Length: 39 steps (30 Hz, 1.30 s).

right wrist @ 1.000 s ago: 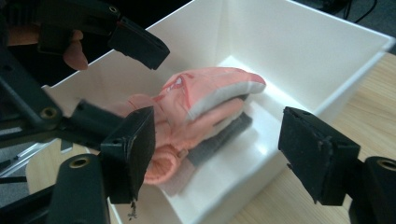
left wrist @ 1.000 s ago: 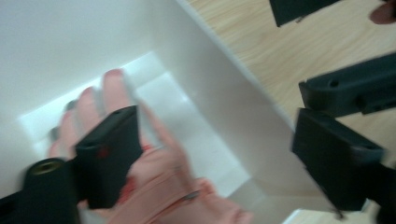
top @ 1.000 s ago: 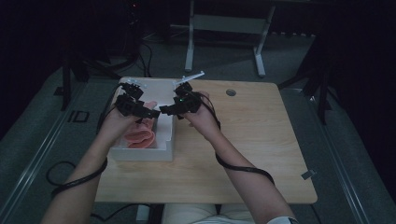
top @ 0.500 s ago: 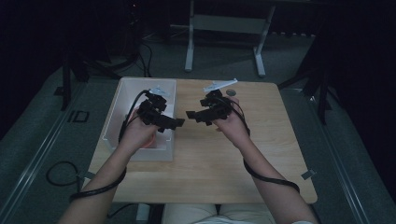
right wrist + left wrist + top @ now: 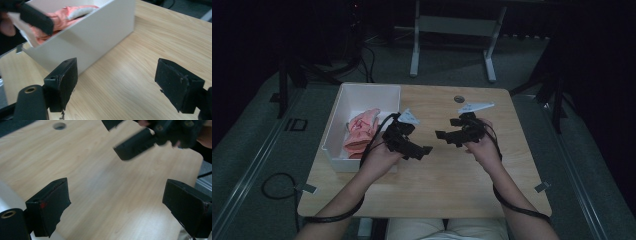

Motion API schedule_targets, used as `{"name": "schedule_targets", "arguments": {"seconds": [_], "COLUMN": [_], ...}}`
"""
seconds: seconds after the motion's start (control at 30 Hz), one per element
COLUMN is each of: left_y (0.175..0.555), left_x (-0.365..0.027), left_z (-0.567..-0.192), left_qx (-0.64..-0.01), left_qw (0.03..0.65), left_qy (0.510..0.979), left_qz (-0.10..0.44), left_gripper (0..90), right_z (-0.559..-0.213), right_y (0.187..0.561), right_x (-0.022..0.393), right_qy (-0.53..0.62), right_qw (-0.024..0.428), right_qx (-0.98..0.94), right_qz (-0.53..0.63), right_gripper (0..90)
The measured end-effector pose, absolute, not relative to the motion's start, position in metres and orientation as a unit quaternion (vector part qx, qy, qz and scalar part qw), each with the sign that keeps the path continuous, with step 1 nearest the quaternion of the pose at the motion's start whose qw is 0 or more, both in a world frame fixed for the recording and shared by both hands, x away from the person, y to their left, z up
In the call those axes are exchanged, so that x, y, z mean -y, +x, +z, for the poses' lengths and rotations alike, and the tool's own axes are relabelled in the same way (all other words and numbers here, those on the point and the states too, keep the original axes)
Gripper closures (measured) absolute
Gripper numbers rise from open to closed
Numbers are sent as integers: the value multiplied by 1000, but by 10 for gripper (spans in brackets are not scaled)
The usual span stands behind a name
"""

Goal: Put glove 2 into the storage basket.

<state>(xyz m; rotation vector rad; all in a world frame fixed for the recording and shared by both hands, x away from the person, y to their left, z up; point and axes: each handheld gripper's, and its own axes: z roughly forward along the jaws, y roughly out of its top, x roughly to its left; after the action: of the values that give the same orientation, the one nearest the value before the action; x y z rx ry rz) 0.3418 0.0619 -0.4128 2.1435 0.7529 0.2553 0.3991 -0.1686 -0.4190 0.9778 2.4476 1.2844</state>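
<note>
Near the bottom of the high view: two forearms, two hands. Above them, at centre, two grippers facing each other over bare wood: left gripper (image 5: 424,150), jaws apart and just been opening, nothing between; right gripper (image 5: 441,135), likewise apart, just been opening, nothing held. Left of centre, one white bin (image 5: 334,131) on the wooden table (image 5: 447,185), holding one pink cloth (image 5: 361,131), possibly a glove. Farther back, one round hole (image 5: 459,99) in the tabletop.

A bin (image 5: 337,132) sits on the table's (image 5: 452,185) left part — a crumpled cloth (image 5: 361,131) lies inside it. Right of the bin, over bare tabletop, the left gripper (image 5: 426,150) and right gripper (image 5: 439,135) face each other — near, apart.
</note>
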Motion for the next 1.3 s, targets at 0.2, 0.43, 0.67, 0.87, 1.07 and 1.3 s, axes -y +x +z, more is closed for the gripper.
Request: {"name": "schedule_targets", "arguments": {"seconds": [0.2, 0.43, 0.67, 0.87, 1.07, 1.3], "left_y": [334, 331, 329, 326, 326, 325], "left_x": [-39, -22, -8, 0, 1, 0], "left_z": [-430, -451, -476, -495, -509, -520], "left_qx": [-276, -261, -252, -244, -244, -245], "left_qw": [408, 404, 394, 394, 394, 389], "left_qy": [866, 874, 882, 885, 885, 887], "left_qz": [90, 72, 53, 42, 39, 40], "left_gripper": [68, 68, 68, 68, 68, 68], "right_z": [-434, -456, -485, -508, -527, -540], "right_y": [391, 382, 376, 372, 370, 368], "right_x": [198, 220, 229, 235, 238, 242], "right_qy": [349, 356, 358, 361, 365, 372], "right_qw": [117, 126, 127, 122, 121, 123], "right_qx": [-822, -823, -829, -832, -835, -832], "right_qz": [435, 425, 411, 403, 394, 393], "right_gripper": [182, 178, 177, 178, 179, 176]}}
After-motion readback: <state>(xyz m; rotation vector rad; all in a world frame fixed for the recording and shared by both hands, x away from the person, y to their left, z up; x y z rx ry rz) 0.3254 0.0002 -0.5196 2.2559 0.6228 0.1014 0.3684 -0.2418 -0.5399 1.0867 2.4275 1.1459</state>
